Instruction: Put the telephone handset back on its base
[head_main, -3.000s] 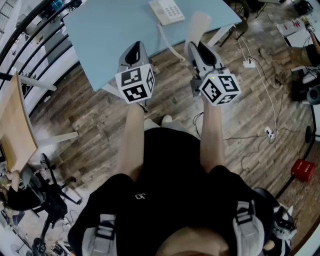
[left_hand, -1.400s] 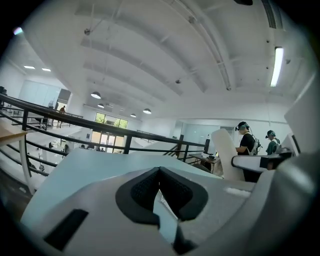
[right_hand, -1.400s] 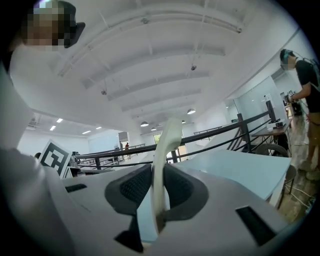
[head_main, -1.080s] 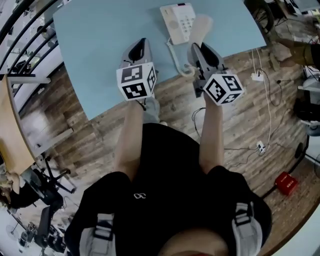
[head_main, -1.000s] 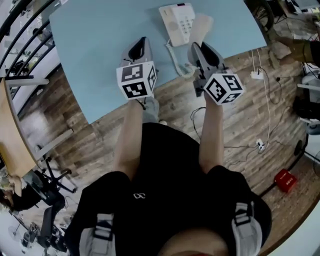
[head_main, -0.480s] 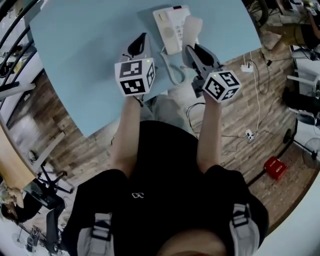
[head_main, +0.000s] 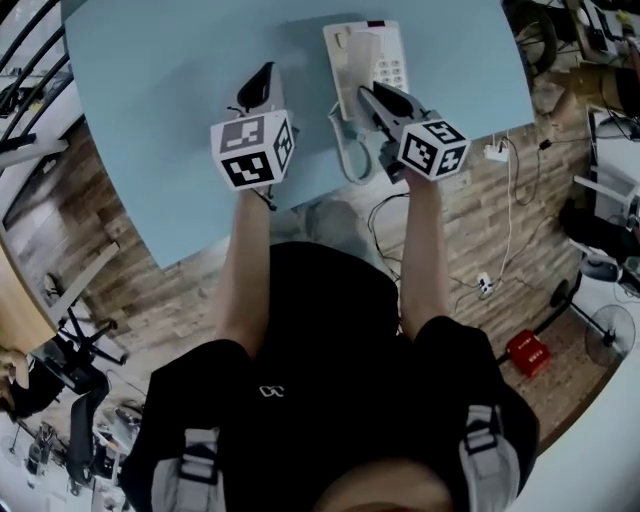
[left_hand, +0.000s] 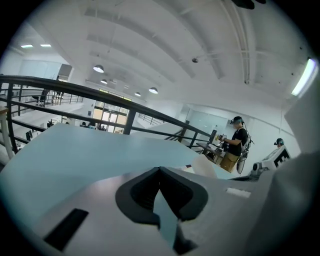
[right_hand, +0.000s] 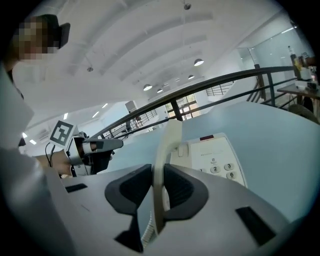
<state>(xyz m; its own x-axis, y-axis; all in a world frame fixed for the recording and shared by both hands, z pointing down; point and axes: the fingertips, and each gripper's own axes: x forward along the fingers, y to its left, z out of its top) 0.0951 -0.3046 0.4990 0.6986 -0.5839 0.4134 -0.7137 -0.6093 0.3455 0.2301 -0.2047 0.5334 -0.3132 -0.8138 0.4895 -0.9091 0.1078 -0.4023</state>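
Note:
On the blue table (head_main: 150, 90) stands the cream telephone base (head_main: 392, 62), keypad on its right side. My right gripper (head_main: 367, 92) is shut on the cream handset (head_main: 356, 58), which hangs upright on edge over the base's left half. In the right gripper view the handset (right_hand: 167, 145) runs between the dark pads, with the base (right_hand: 217, 155) just beyond. A coiled cord (head_main: 350, 160) loops off the table's near edge. My left gripper (head_main: 264, 76) hovers over the table left of the phone, shut with nothing in it (left_hand: 160, 170).
The table's near edge crosses just under both grippers. Cables and a power strip (head_main: 497, 152) lie on the wooden floor to the right, with a red box (head_main: 527, 352). A black railing (left_hand: 75, 85) runs behind the table. A person (left_hand: 239, 142) stands far off.
Both grippers have moved forward over the table. The right one has carried the handset from right of the base leftward, to above the base's left half.

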